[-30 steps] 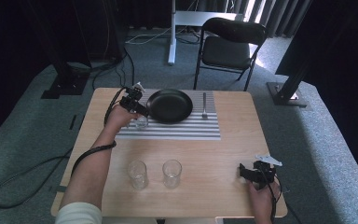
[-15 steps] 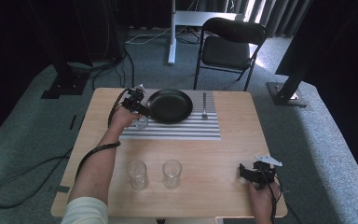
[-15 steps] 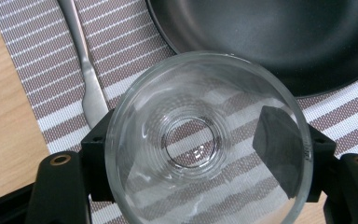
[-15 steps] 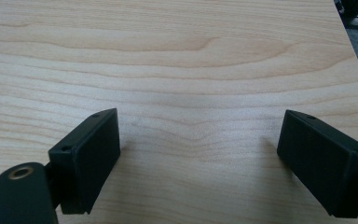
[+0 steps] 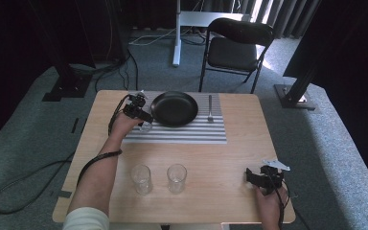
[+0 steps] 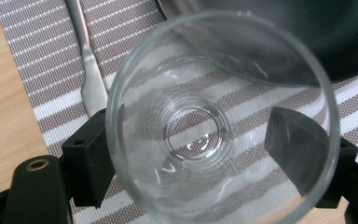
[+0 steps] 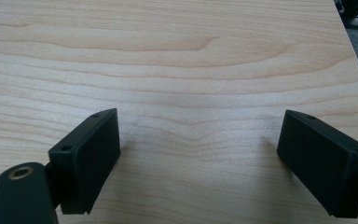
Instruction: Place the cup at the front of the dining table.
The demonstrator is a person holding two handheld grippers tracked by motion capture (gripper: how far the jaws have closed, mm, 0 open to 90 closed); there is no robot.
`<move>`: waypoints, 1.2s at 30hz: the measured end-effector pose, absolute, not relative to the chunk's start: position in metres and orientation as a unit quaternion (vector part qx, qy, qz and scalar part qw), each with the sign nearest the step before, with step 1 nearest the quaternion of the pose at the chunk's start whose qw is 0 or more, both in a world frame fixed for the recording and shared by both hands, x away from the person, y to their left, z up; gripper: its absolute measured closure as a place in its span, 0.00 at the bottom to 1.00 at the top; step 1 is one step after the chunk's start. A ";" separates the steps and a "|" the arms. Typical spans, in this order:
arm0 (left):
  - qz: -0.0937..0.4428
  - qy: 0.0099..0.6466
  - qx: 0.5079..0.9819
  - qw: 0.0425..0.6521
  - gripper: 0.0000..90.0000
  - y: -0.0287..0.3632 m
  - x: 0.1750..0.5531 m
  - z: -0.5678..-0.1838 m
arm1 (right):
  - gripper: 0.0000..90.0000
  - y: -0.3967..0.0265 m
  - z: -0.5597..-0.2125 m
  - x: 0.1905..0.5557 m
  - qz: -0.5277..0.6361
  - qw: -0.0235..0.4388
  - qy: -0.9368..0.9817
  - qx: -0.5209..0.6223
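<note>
Left gripper point(image 5: 143, 117) has just been opening around a glass point(image 6: 221, 121) — now standing on the striped placemat point(image 5: 182, 136) beside the black plate point(image 5: 174, 108). Two glasses point(image 5: 141, 178) wait near worktop's front edge. Right gripper point(image 5: 258, 178) open, idle.

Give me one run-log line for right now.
left tongs: just opened around glass standing on striped mat beside black plate | right tongs: open, nothing between, over table

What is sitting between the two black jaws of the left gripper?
A clear drinking glass stands between the jaws of the left gripper on the striped placemat, seen from above in the left gripper view. The jaws have just been opening.
</note>
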State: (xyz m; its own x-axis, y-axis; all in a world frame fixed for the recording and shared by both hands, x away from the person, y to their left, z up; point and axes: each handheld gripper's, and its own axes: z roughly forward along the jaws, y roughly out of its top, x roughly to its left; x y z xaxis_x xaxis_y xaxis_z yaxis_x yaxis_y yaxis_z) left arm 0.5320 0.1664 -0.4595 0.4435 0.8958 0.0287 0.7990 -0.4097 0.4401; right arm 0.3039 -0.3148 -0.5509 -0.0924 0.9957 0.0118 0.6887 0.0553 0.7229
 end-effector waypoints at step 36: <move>0.126 0.518 0.816 0.224 0.23 0.197 0.475 -0.448 | 0.14 -0.315 -0.551 0.304 0.294 0.261 0.678 0.621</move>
State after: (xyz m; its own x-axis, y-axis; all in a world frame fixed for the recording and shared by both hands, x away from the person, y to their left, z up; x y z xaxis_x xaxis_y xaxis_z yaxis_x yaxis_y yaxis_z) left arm 0.4746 0.1974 -0.4484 0.4323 0.9014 -0.0259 0.7878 -0.3635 0.4972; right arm 0.3039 -0.3148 -0.5509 -0.0925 0.9956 0.0115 0.6887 0.0556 0.7229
